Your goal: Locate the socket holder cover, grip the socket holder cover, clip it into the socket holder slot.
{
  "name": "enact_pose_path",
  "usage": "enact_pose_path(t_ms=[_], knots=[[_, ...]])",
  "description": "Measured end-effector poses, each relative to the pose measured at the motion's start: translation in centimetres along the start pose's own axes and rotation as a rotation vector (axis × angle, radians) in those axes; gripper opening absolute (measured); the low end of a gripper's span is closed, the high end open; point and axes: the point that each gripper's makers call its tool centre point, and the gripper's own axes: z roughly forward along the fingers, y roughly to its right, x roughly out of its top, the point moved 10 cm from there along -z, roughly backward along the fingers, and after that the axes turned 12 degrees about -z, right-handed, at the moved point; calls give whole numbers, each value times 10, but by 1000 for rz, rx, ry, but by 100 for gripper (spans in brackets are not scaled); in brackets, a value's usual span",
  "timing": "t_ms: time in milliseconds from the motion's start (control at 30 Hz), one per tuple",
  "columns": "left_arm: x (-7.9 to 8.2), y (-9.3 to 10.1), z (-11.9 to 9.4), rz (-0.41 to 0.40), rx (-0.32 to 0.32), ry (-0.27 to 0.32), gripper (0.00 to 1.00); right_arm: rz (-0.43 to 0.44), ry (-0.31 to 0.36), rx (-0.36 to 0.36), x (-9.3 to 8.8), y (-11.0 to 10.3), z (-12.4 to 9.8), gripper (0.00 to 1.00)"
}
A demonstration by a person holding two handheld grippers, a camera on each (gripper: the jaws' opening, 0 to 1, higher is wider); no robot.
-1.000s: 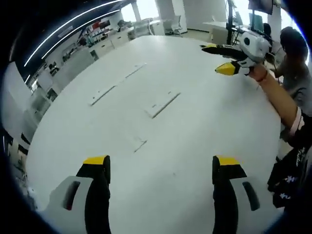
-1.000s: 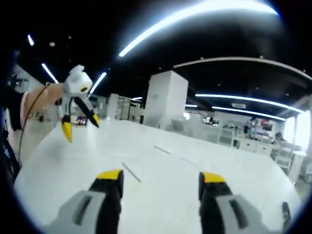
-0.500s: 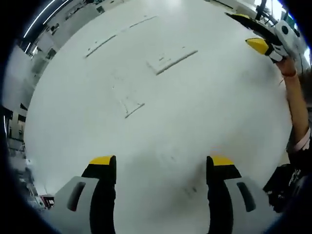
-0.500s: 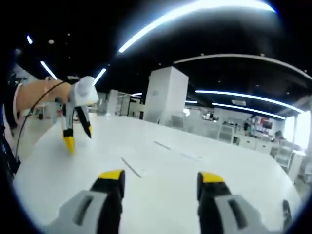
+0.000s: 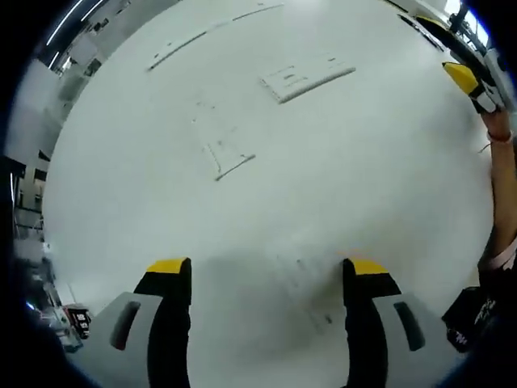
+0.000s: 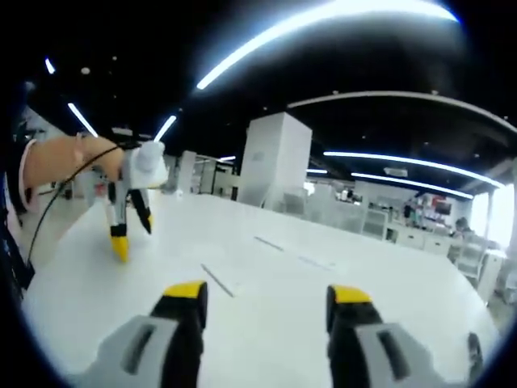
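Several flat white parts lie on the white table (image 5: 339,186). A wide slotted panel (image 5: 307,78) lies far ahead, and a small white piece (image 5: 230,162) lies nearer. I cannot tell which of them is the socket holder cover. My left gripper (image 5: 268,271) hovers over bare table short of them, open with nothing between its yellow-tipped fingers. My right gripper (image 6: 267,295) is open and empty, held level above the table. It also enters the left gripper view at the upper right (image 5: 468,77). In the right gripper view the left gripper (image 6: 129,212) points steeply down at the table.
Long thin white strips (image 5: 182,48) lie at the table's far side, and similar strips (image 6: 216,280) show ahead in the right gripper view. A person's arm (image 5: 501,186) runs along the right edge. Benches and shelves (image 6: 404,222) stand beyond the table.
The left gripper has tipped downward and come closer to the table, so the white parts sit higher in its view. The right gripper has stayed nearly still. Both remain open.
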Motion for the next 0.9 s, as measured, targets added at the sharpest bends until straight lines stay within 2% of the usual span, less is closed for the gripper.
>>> enact_pose_path(t_ms=[67, 167, 300, 400, 600, 767, 900], knots=[[0, 0, 0, -14, 3, -6, 76, -1, 0, 0, -1, 1, 0, 61], [0, 4, 1, -101, -6, -55, 69, -1, 1, -3, -2, 0, -1, 61], [5, 2, 2, -172, -7, -95, 62, -3, -6, -3, -5, -2, 0, 60], [2, 5, 2, -201, -14, -112, 58, -4, -15, -3, -7, -2, 0, 60], [-6, 8, 2, -227, -62, -140, 50, -8, -17, 3, -7, -4, 1, 60], [-9, 9, 1, -205, -66, -148, 50, -10, -22, 2, -7, -2, 1, 60], [-6, 7, 1, -212, -63, -160, 48, -11, -16, -4, -6, -2, 0, 60]])
